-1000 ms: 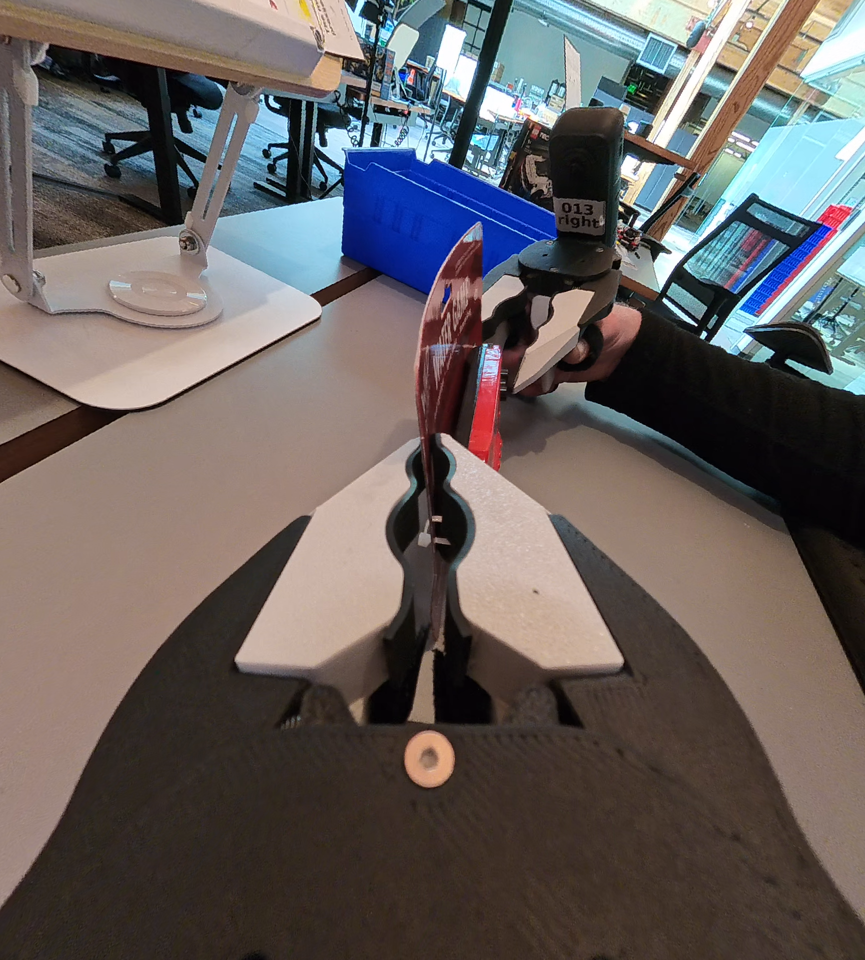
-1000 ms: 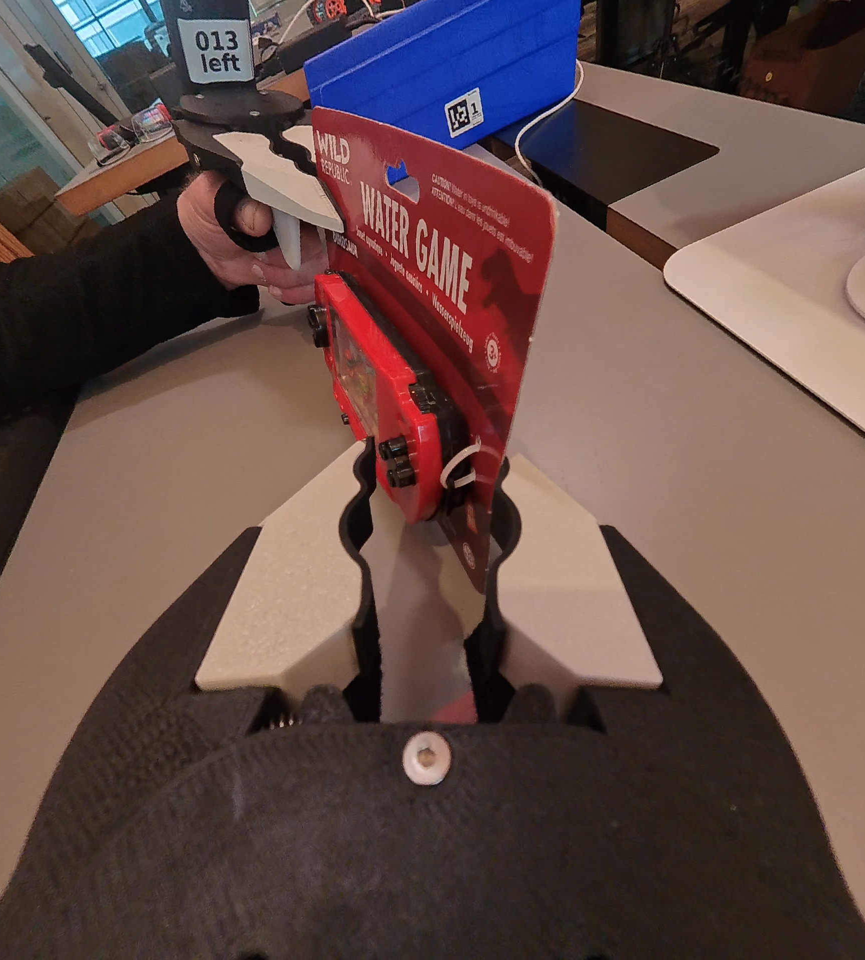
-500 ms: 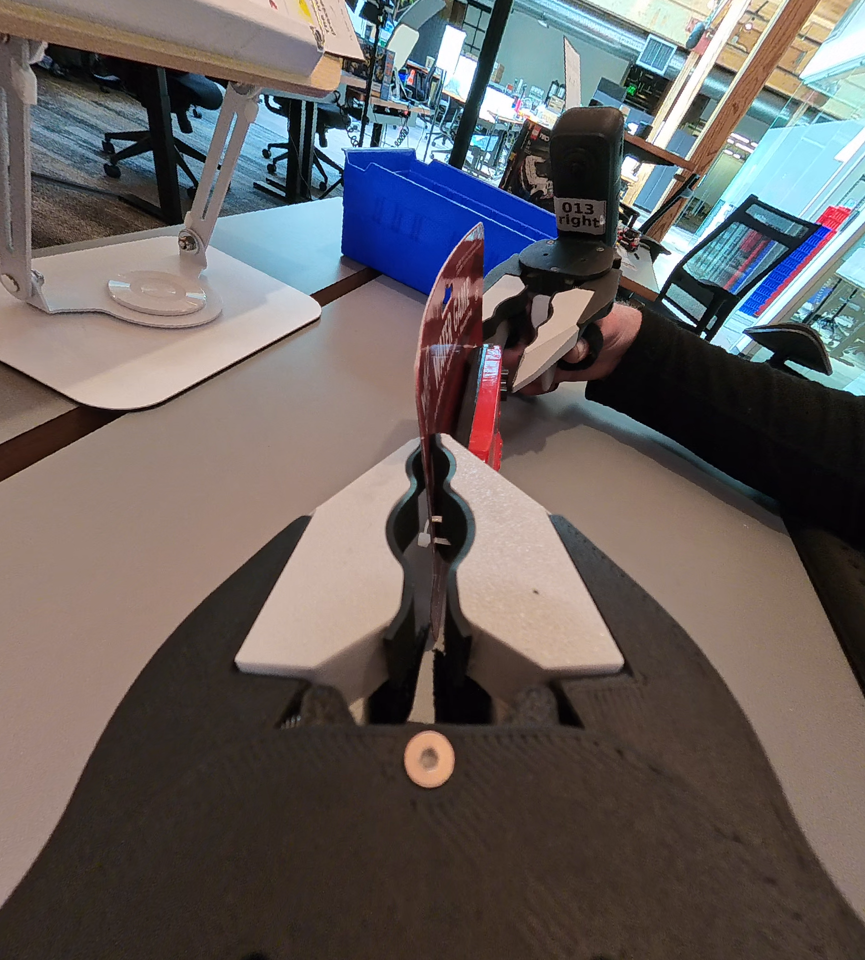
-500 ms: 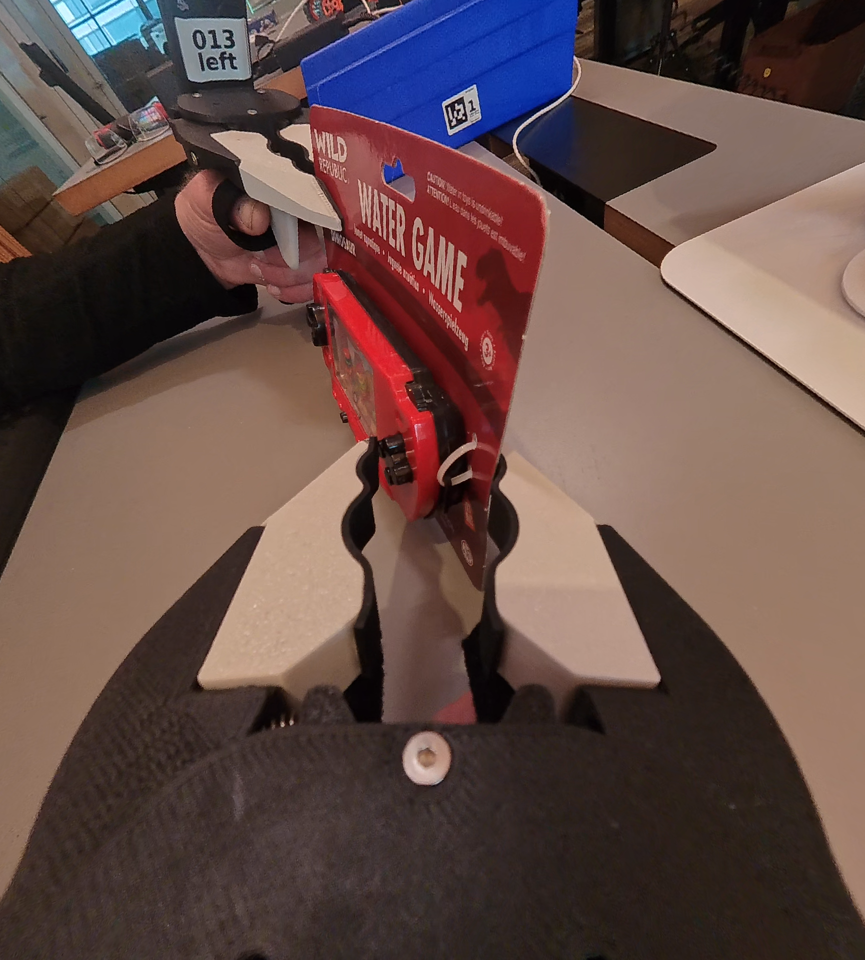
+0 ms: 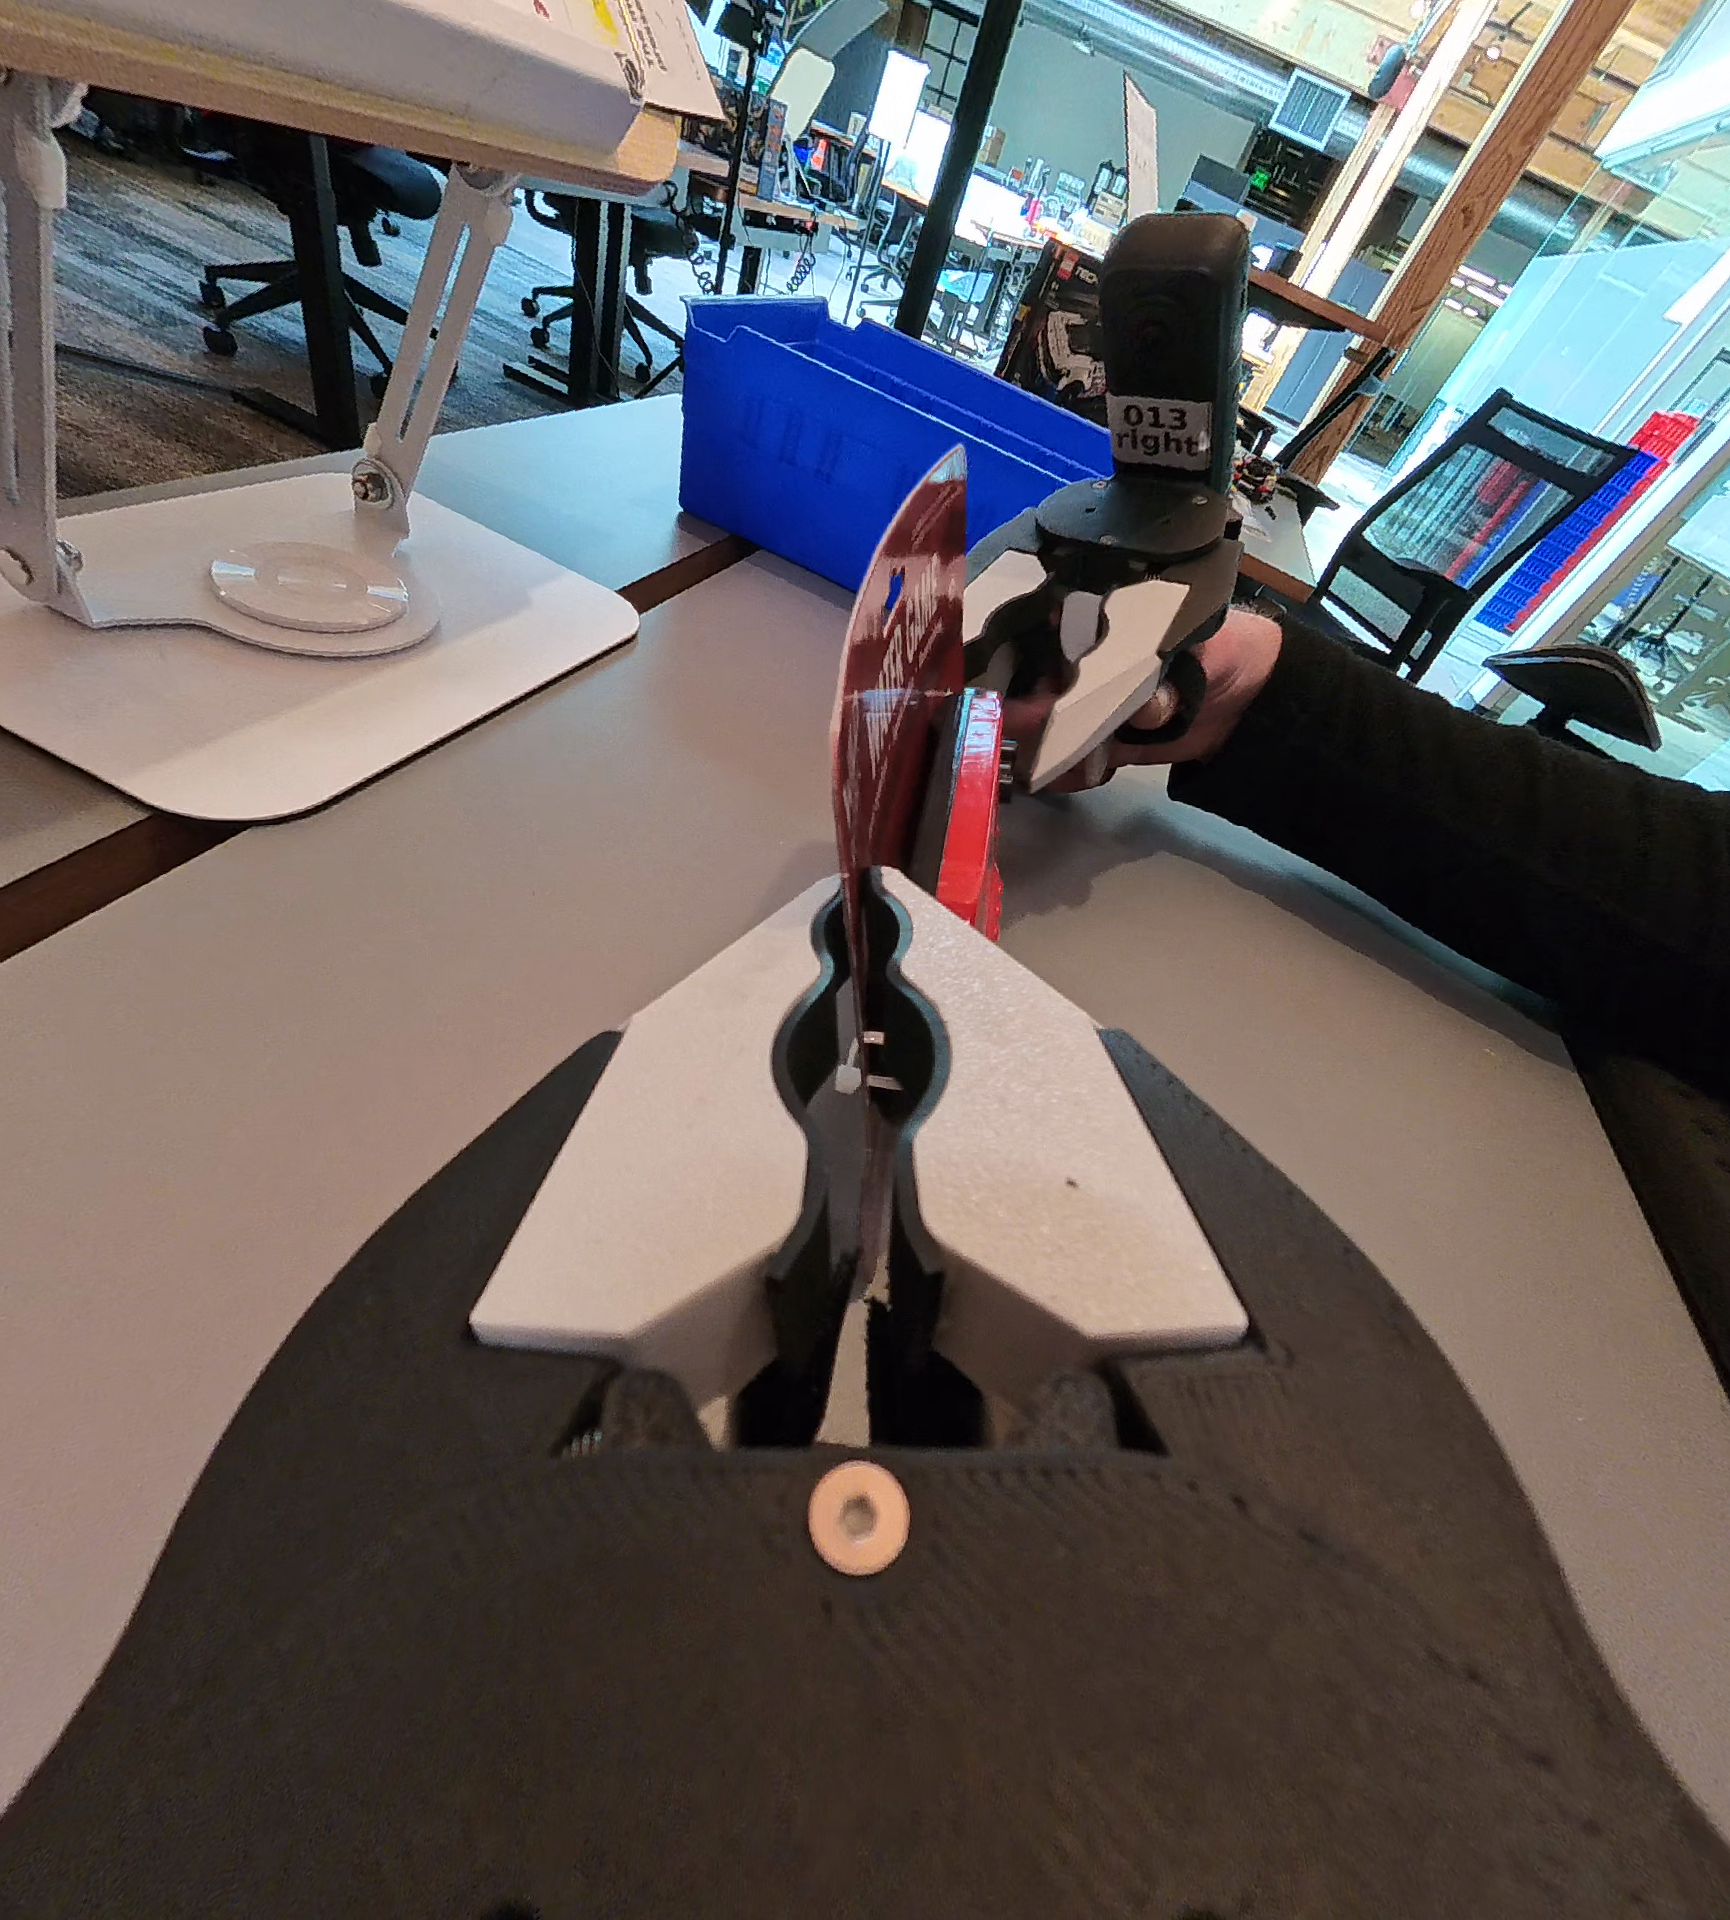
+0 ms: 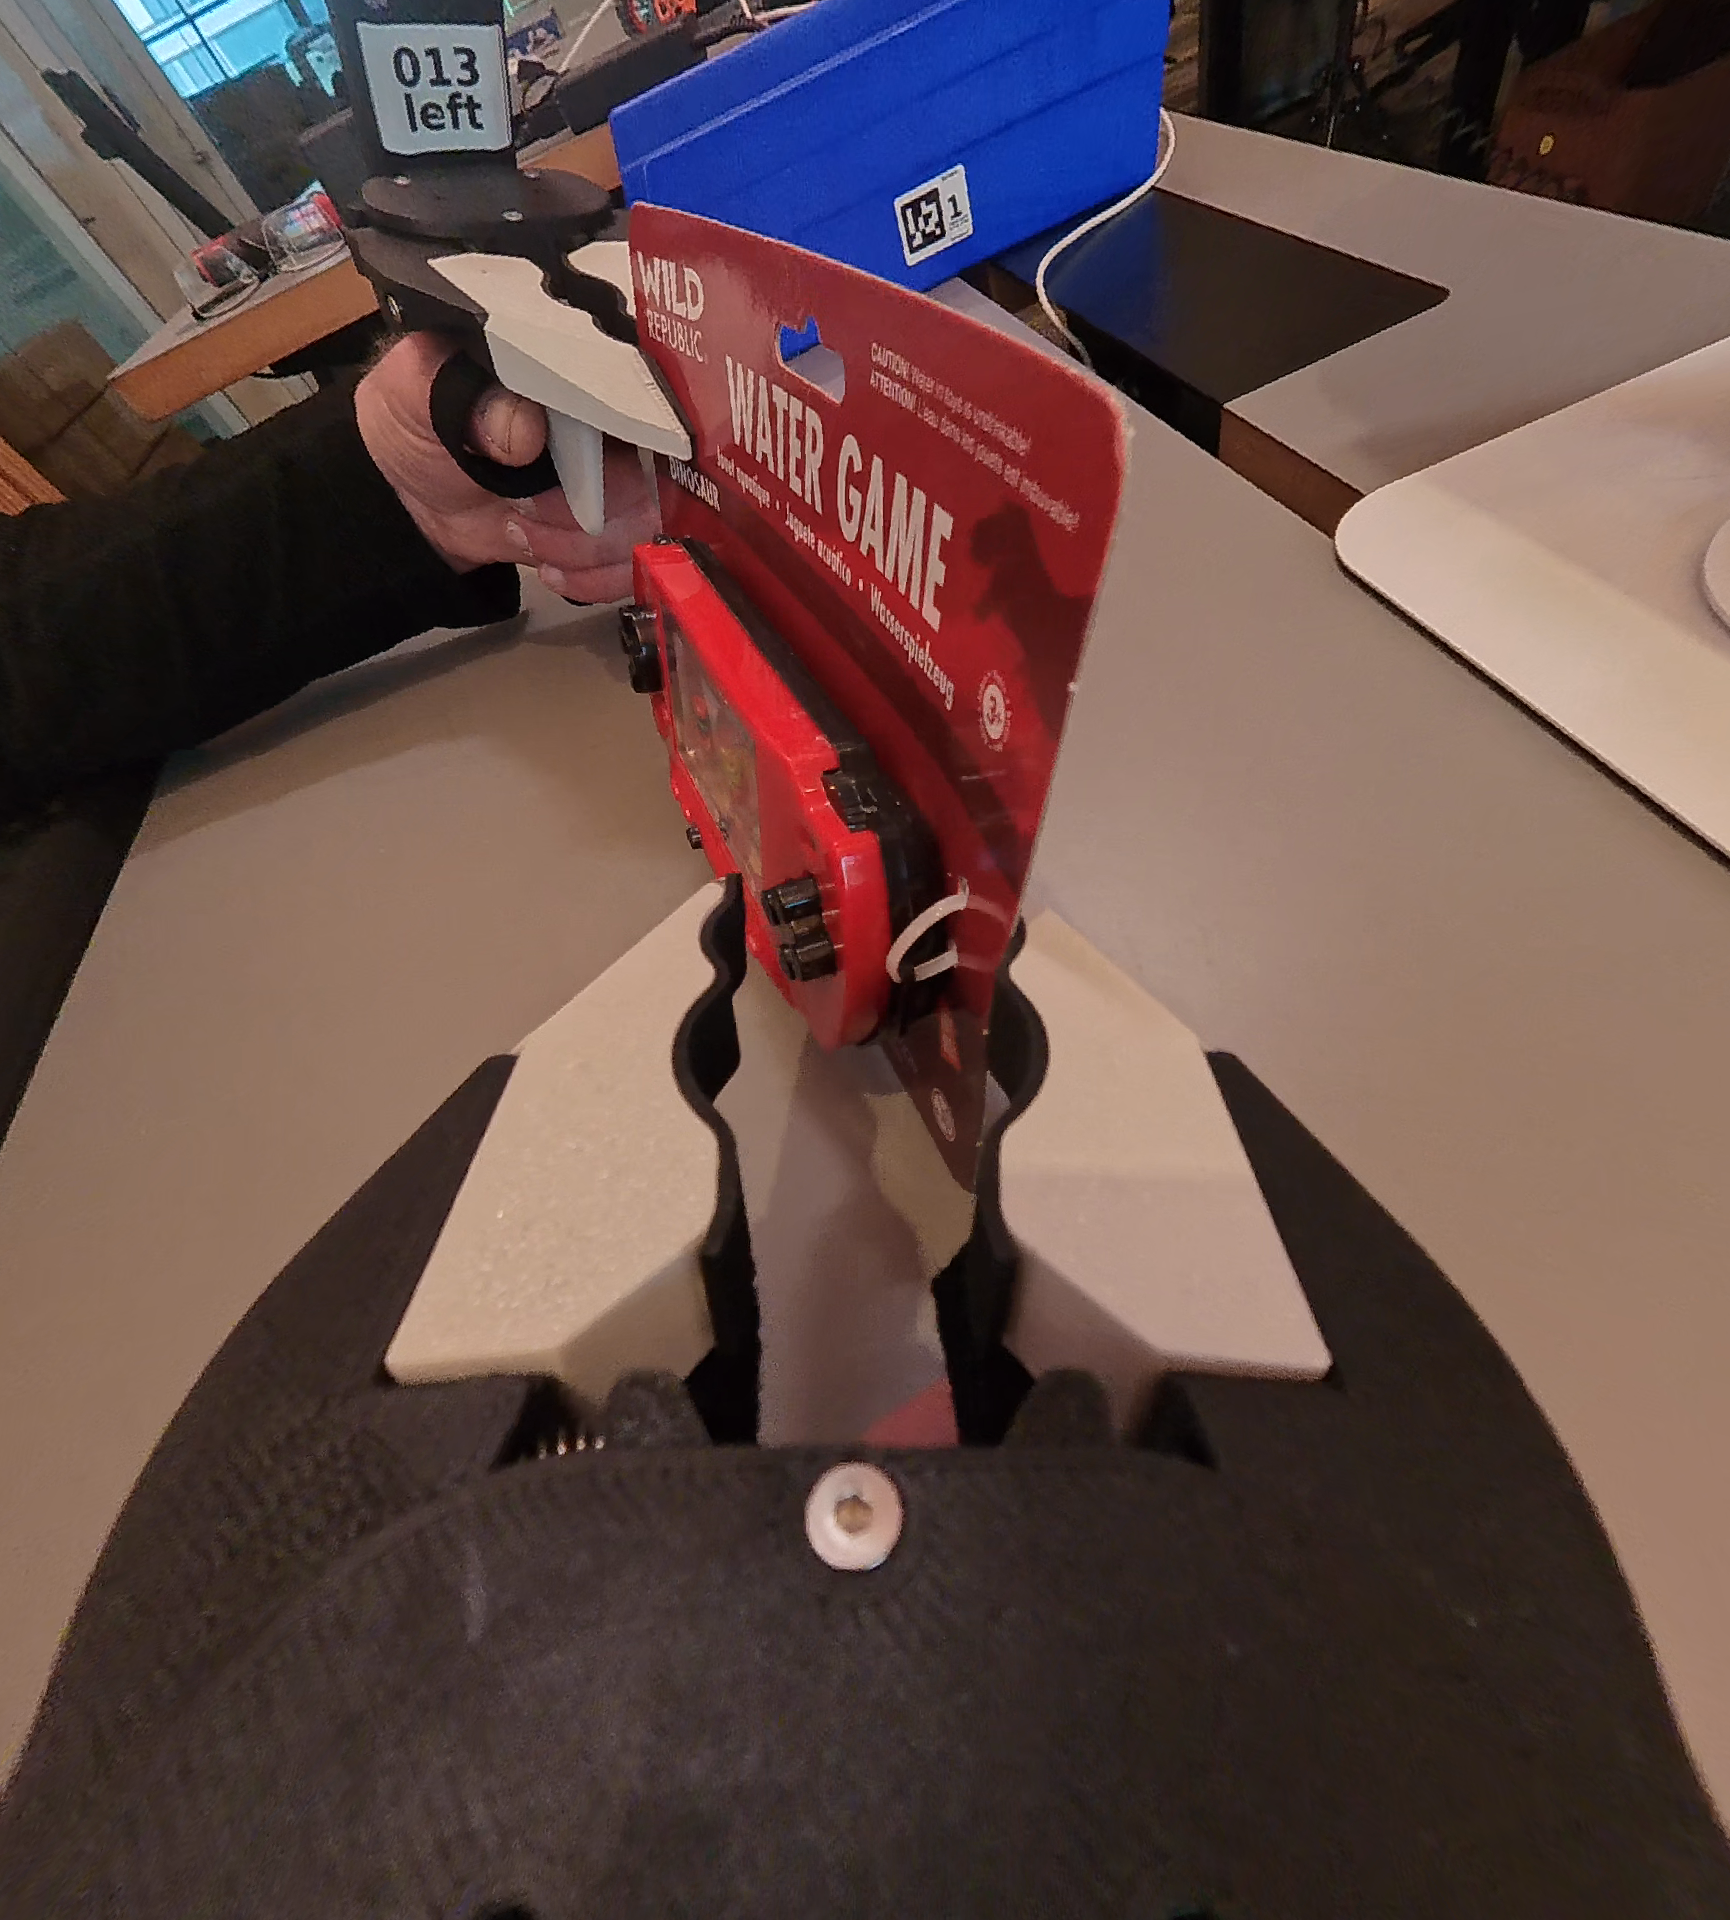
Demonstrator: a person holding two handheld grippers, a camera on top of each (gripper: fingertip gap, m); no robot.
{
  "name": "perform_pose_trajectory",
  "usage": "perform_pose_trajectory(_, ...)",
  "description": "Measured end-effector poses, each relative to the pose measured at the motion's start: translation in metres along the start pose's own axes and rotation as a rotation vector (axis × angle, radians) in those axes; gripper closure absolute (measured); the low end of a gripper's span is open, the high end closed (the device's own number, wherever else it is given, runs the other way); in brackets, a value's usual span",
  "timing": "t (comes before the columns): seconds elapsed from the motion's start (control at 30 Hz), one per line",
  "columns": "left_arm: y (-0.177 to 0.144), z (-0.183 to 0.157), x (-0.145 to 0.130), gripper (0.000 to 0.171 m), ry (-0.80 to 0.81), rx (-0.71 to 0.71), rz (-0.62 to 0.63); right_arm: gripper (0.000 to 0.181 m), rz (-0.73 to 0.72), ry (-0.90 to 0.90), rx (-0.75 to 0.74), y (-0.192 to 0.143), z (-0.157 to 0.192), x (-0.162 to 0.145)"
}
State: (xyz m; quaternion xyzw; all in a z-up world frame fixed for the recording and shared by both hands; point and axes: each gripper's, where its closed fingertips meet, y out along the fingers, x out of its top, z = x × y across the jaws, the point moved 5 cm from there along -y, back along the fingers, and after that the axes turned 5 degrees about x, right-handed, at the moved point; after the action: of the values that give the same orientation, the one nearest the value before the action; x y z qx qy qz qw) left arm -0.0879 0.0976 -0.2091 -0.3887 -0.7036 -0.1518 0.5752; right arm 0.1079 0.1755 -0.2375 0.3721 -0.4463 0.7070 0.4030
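My left tongs (image 5: pixel 866 914) pinch the red card (image 6: pixel 902 520) edge-on while my right tongs (image 6: pixel 866 956), half open, straddle its toy (image 6: pixel 767 790) end without gripping, so it stands upright above the table (image 6: pixel 1308 831).

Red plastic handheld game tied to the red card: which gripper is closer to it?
Right. The right gripper straddles the red plastic handheld game's end with open jaws; the left gripper is shut on the red cardboard backing card's opposite edge.
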Motion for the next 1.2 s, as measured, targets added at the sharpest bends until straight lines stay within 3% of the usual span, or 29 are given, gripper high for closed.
perform_pose_trajectory(1.2,0.0009,-0.0014,0.0,0.171,0.0,-0.007,-0.001,0.149,0.001,-0.002,0.003,-0.0041,0.0007,-0.0012)
